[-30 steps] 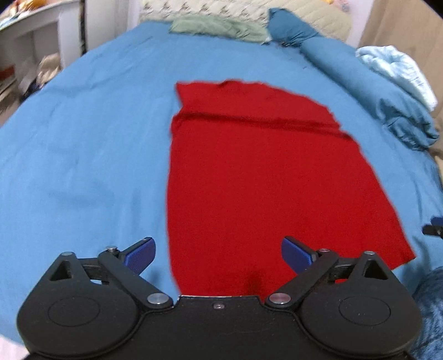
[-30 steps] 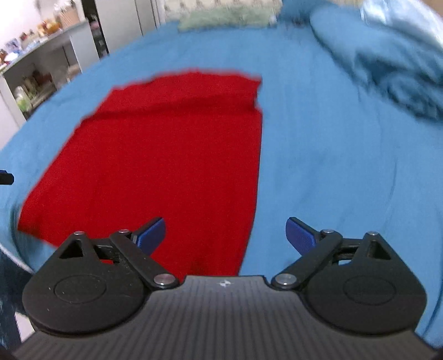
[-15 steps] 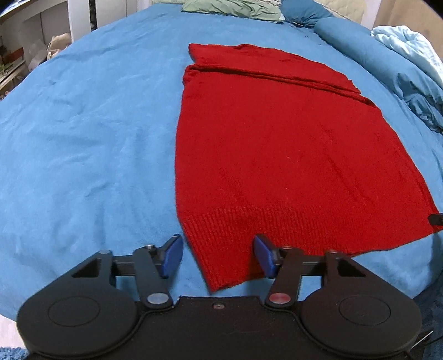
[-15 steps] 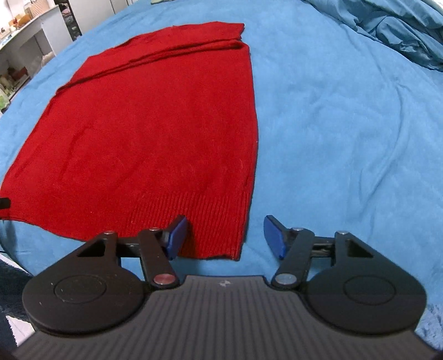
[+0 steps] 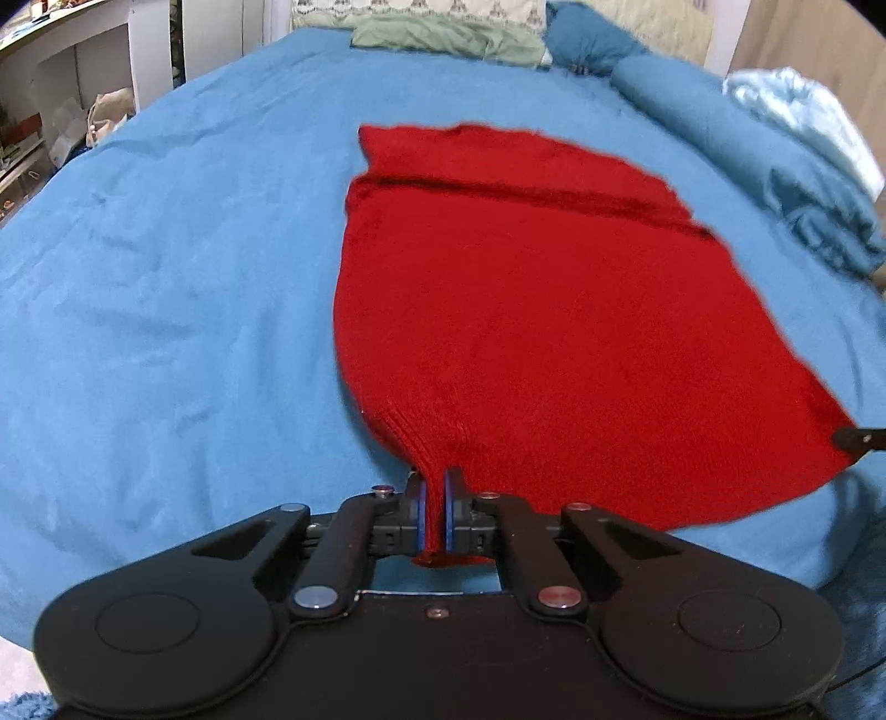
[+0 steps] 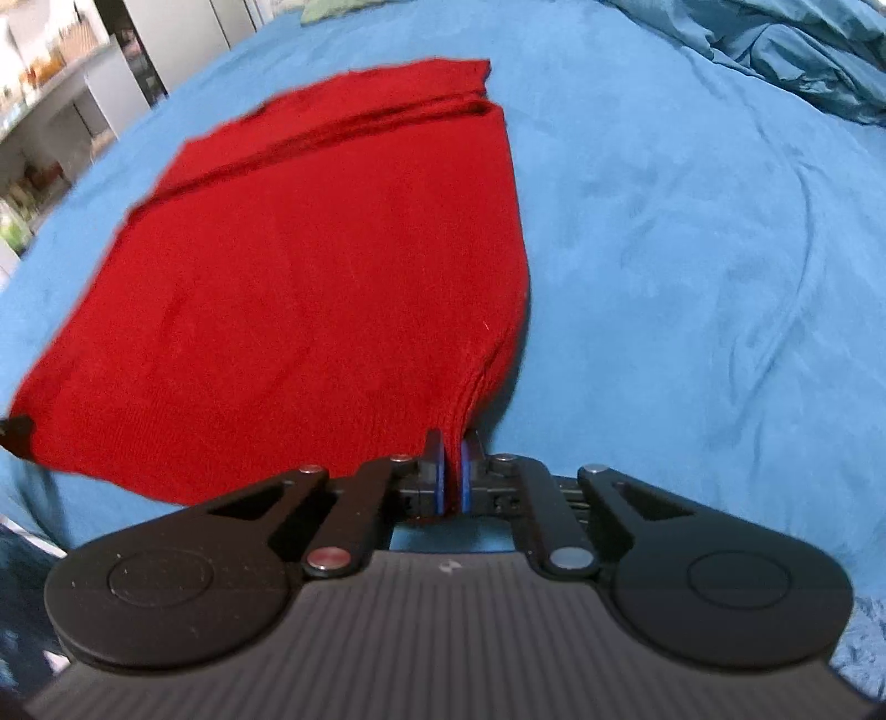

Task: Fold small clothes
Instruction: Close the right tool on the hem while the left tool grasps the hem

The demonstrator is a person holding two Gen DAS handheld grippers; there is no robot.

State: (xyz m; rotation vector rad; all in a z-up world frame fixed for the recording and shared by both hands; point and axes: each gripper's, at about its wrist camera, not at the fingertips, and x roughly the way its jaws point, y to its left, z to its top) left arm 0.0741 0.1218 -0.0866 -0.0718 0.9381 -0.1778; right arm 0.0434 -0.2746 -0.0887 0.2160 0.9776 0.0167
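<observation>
Hem corners of red knit (image 5: 542, 310) pinched by left gripper (image 5: 435, 512), right gripper (image 6: 453, 479)

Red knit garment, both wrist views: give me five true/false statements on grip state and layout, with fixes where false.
1. The left hand-held gripper is shut on the near hem of the red knit garment. True.
2. The right hand-held gripper is open and hangs above bare bedding. False: it is shut on the garment's near right corner.
3. The garment lies on a blue bedspread. True.
4. The garment is bunched into a ball. False: it is spread mostly flat, with a fold line across its far end.
5. A green pillow sits on top of the garment. False: it lies at the far end of the bed, apart from the garment.
</observation>
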